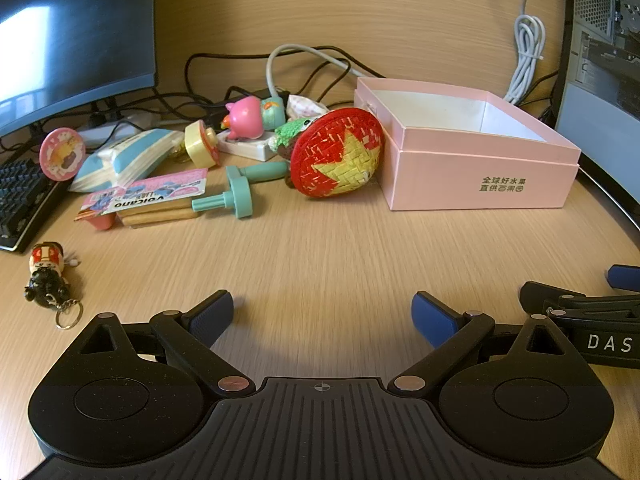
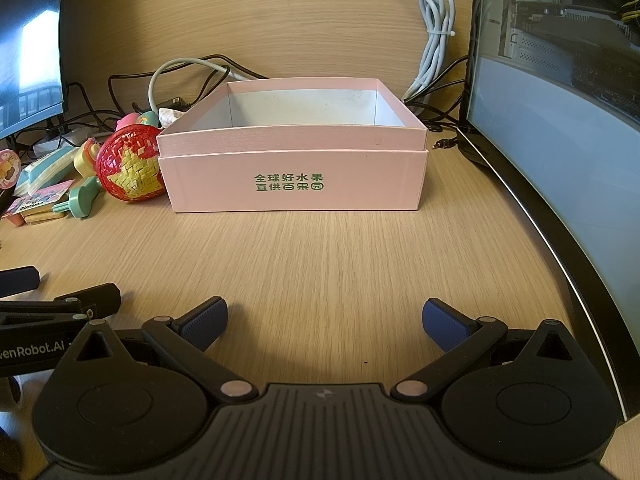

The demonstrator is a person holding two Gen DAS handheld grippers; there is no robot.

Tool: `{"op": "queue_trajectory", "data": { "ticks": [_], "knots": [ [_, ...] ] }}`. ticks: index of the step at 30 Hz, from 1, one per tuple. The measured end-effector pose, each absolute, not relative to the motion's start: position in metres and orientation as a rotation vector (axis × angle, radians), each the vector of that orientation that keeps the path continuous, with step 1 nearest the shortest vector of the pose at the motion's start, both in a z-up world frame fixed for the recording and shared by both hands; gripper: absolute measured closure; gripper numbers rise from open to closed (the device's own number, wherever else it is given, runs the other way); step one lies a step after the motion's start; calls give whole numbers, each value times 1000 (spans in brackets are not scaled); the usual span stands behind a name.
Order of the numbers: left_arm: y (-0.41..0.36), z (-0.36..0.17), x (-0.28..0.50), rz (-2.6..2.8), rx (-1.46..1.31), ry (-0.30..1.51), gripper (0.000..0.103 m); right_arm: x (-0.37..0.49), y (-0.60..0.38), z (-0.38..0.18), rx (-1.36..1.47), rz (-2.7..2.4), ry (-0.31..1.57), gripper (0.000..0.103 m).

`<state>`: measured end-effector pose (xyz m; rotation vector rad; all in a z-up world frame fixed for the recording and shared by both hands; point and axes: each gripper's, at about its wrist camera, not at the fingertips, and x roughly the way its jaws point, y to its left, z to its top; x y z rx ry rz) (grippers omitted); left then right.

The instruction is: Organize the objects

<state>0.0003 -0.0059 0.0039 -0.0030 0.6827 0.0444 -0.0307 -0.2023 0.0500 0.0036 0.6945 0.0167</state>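
Observation:
An open pink box (image 1: 476,172) (image 2: 294,178) stands on the wooden desk, and what shows of its inside is bare. Left of it lies a pile of small things: a red woven hat with a yellow star (image 1: 338,152) (image 2: 130,168), a pink toy (image 1: 244,118), teal plastic pieces (image 1: 236,196), a snack packet (image 1: 148,196), a tissue pack (image 1: 128,158). A figurine keychain (image 1: 48,276) lies apart at the near left. My left gripper (image 1: 322,316) is open and empty, near the desk's front. My right gripper (image 2: 324,322) is open and empty, facing the box.
A monitor (image 1: 72,28) and keyboard (image 1: 20,200) stand at the left. A curved monitor (image 2: 560,140) stands at the right. Cables (image 2: 436,36) run along the back wall.

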Motion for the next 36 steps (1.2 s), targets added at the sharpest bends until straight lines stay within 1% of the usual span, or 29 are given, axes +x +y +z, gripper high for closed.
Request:
{"op": "queue_trajectory", "data": {
  "ticks": [31,36],
  "knots": [
    [-11,5,1,38,3,689,4,-31,-203,51,-11,59,695,0],
    [4,20,7,23,-115,749,6,-25,-208,52,-35,132,717,0]
  ]
}}
